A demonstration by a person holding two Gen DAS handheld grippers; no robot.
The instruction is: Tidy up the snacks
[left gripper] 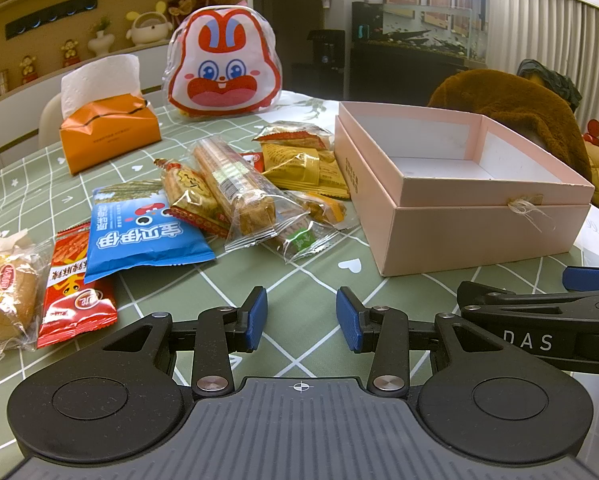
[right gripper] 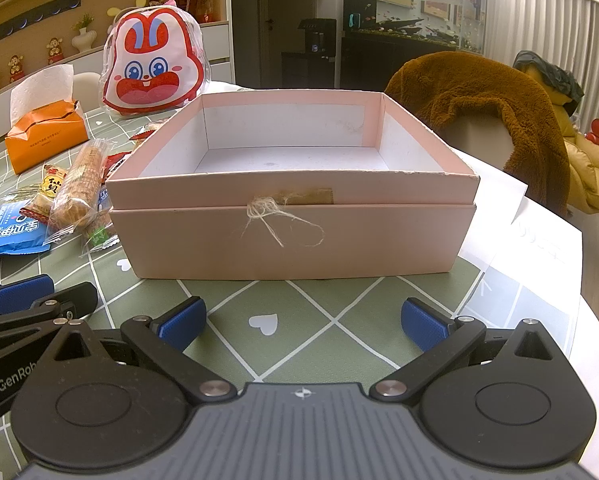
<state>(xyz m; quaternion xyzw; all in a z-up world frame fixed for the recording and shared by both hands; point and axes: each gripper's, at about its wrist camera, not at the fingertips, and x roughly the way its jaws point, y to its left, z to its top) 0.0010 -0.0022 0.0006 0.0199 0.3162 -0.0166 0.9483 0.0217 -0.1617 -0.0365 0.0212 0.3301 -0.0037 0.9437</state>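
Nearest the lenses, both grippers were held low over the green checked tablecloth point(left gripper: 299, 280), in front of the pink box point(right gripper: 291, 232). On the left gripper point(left gripper: 301, 318) the jaws were parted with nothing between them; on the right gripper point(right gripper: 303, 322) they were spread wider, also with nothing held. The tablecloth was printed with white lines and small hearts. Behind the box, a brown fleece point(right gripper: 479, 100) was draped over a chair, and shelves, a fish tank and pale curtains were seen farther back. The box was seen with its top open and its white inside bare, a frayed twine knot point(right gripper: 263, 210) on its front wall. The snacks point(left gripper: 227, 196) were heaped just left of the box, a blue packet point(left gripper: 139, 236) and a red packet point(left gripper: 73, 292) lying farther left. An orange tissue pack point(left gripper: 107, 132) and a rabbit-faced bag point(left gripper: 223, 64) were set beyond the heap.
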